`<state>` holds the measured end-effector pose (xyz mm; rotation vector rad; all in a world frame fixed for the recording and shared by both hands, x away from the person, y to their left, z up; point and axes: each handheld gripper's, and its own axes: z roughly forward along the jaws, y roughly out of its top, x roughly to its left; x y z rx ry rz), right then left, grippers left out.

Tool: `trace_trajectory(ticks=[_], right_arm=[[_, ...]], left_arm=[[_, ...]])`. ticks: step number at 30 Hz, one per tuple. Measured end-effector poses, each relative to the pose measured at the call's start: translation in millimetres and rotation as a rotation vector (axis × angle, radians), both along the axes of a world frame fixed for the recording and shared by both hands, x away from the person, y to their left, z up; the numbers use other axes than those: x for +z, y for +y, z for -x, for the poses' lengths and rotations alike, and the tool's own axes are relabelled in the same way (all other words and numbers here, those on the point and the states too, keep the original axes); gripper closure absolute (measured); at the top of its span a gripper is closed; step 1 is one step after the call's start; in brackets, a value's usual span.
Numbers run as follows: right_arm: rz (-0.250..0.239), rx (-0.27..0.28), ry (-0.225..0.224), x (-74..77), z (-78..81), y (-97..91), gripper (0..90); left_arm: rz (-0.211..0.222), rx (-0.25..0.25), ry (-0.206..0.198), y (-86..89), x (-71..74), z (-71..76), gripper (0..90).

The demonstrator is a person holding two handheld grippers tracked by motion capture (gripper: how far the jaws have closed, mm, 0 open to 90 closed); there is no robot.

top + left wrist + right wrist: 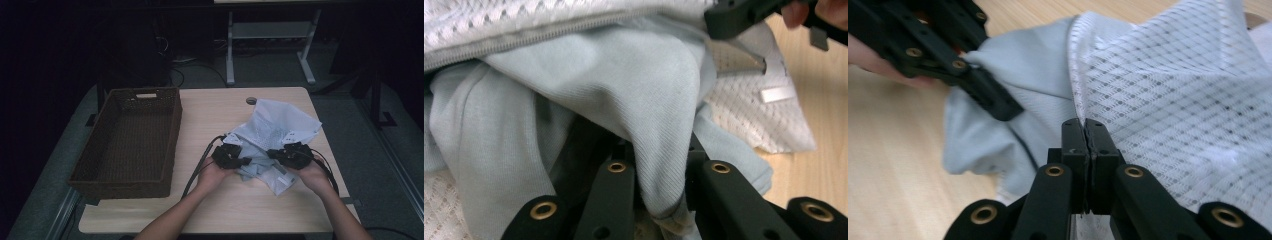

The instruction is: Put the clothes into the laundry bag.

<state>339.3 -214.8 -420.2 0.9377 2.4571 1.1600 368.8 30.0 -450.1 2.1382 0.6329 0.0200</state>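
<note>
The pale blue garment (272,137) lies crumpled on the right half of the wooden table (210,120), part smooth knit, part white mesh lining with a zipper edge running along it. I have it bunched between my two hands near the table's front edge.

My left gripper (231,156) bites into the near left side of the heap; in the left gripper view a fold of the blue knit (659,150) hangs down between my jaws, which are clamped on it. My right gripper (292,154) sits at the near right side; in the right gripper view its jaws are pressed flat together at the edge of the mesh (1168,95), with fabric seemingly pinched at their tips. My left hand (216,175) and right hand (312,175) rest on the table just behind the grippers.

To the left, well apart from the garment, stands a dark woven basket (172,135) with a handle slot in its far wall.
</note>
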Motion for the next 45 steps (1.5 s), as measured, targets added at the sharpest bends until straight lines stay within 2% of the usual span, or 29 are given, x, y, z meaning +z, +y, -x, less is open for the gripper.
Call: trace_trajectory(ticks=[4,7,10,12,16,19,21,24,27,30,34,38,41,45], right_arm=[[-0.056,0.037,-0.001,9.8,4.1,5.6,88.5],[-0.100,0.072,-0.021,23.7,11.4,12.6,88.5],[-0.112,0.093,-0.047,34.7,17.3,18.5,88.5],[-0.132,0.103,-0.059,41.1,20.7,19.8,88.6],[-0.170,0.102,-0.062,45.3,21.6,15.4,88.7],[-0.163,0.093,-0.064,44.3,21.3,12.3,88.7],[-0.162,0.090,-0.066,43.6,21.6,9.2,88.6],[-0.155,0.086,-0.070,42.1,22.3,6.2,88.6],[-0.153,0.077,-0.059,40.0,24.3,2.7,88.6],[-0.154,0.058,-0.058,37.7,27.5,-0.5,88.6],[-0.152,0.041,-0.045,33.5,33.2,-3.5,88.5],[-0.155,0.036,-0.024,28.5,41.0,-5.6,88.6],[-0.154,0.059,-0.024,31.2,49.4,-2.0,88.5],[-0.160,0.092,-0.032,35.8,59.3,1.6,88.6]], left_arm=[[0.047,0.027,-0.041,5.0,13.5,1.8,82.5],[0.081,0.049,-0.078,8.4,25.5,3.2,82.6],[0.103,0.060,-0.095,3.0,31.3,3.1,82.5],[0.101,0.064,-0.090,-6.7,26.4,2.3,82.5],[0.081,0.060,-0.068,-28.4,7.0,1.0,81.4],[0.079,0.063,-0.071,-33.3,2.7,0.9,78.5],[0.075,0.059,-0.068,-31.7,4.1,1.3,71.7],[0.056,0.035,-0.049,-21.6,9.6,4.2,57.5],[0.044,0.026,-0.052,-6.7,16.5,10.3,46.6],[0.043,0.030,-0.040,11.7,22.2,15.3,42.0],[-0.006,0.050,-0.045,34.3,22.5,18.1,37.8],[0.002,0.093,-0.020,51.8,15.7,17.8,35.2],[-0.016,0.094,-0.008,54.5,12.9,18.4,33.2],[-0.039,0.086,-0.020,49.6,9.0,16.1,32.0]])
